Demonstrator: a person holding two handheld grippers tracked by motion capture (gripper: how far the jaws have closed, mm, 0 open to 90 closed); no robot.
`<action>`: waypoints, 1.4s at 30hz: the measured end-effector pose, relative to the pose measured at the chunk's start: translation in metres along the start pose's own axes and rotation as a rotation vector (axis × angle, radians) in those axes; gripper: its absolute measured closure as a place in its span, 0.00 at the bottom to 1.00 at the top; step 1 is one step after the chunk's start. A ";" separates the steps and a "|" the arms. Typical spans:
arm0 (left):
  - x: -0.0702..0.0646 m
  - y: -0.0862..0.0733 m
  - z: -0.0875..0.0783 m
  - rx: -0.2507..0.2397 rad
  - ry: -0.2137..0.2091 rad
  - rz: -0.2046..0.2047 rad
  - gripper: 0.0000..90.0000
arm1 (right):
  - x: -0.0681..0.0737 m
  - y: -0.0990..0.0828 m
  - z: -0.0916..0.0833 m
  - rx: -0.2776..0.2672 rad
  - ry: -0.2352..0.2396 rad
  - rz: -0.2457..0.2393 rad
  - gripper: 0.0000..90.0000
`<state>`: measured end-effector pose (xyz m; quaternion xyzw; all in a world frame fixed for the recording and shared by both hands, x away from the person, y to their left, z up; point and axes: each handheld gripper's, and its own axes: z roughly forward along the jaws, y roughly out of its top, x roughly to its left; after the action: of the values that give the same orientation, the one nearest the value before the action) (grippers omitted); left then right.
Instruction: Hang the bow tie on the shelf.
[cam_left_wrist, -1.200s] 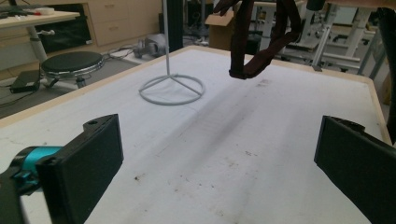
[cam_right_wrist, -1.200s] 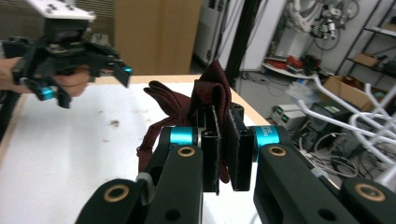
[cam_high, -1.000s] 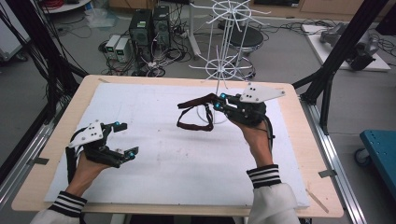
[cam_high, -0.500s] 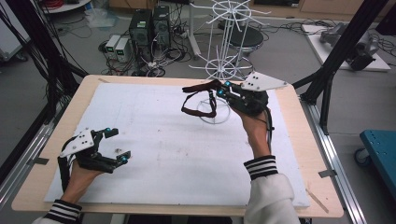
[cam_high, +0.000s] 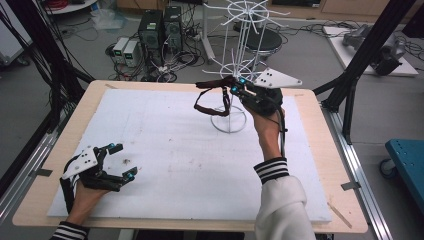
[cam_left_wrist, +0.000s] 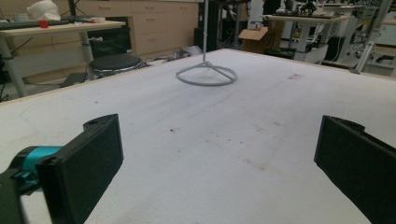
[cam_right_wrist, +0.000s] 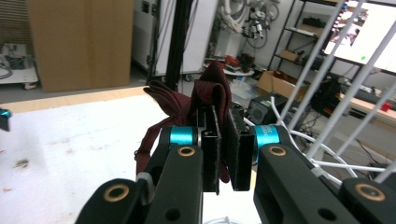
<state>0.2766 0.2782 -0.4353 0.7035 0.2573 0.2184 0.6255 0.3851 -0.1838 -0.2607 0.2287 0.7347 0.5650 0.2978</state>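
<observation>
The right gripper (cam_high: 235, 85), a black two-jaw tool with teal collars and a grey three-cornered plate on top, is held up over the far middle of the white foam-covered table (cam_high: 165, 150), its jaws clamped tight on a dark maroon fabric bow tie with a thin strap (cam_high: 212, 95). In the right gripper view the folded maroon cloth (cam_right_wrist: 212, 93) rises out from between the two closed black pads (cam_right_wrist: 211, 149), and the strap hangs down in a loop to the left. The bow tie is lifted clear of the table, just beside the tall white wire display rack (cam_high: 245, 60), whose round wire base (cam_high: 229, 120) stands on the far part of the table below the hanging loop. The left gripper (cam_high: 120, 160) is at the near left corner of the table, low over the surface, well apart from the bow tie; its jaws are spread wide with nothing between them, and the left gripper view looks across bare foam to the rack's ring base (cam_left_wrist: 207, 74).
</observation>
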 end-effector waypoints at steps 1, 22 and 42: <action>0.000 -0.001 0.000 -0.005 0.003 0.002 0.02 | -0.001 0.000 0.001 0.003 -0.009 -0.006 0.96; -0.002 -0.006 0.000 -0.019 0.008 0.006 0.02 | -0.007 0.002 0.020 0.092 -0.101 -0.014 0.96; -0.002 -0.012 0.001 -0.027 0.008 -0.007 0.02 | -0.006 -0.003 0.038 0.154 -0.148 -0.019 0.94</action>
<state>0.2744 0.2768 -0.4473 0.6933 0.2591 0.2225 0.6346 0.4163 -0.1620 -0.2693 0.2850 0.7540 0.4858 0.3380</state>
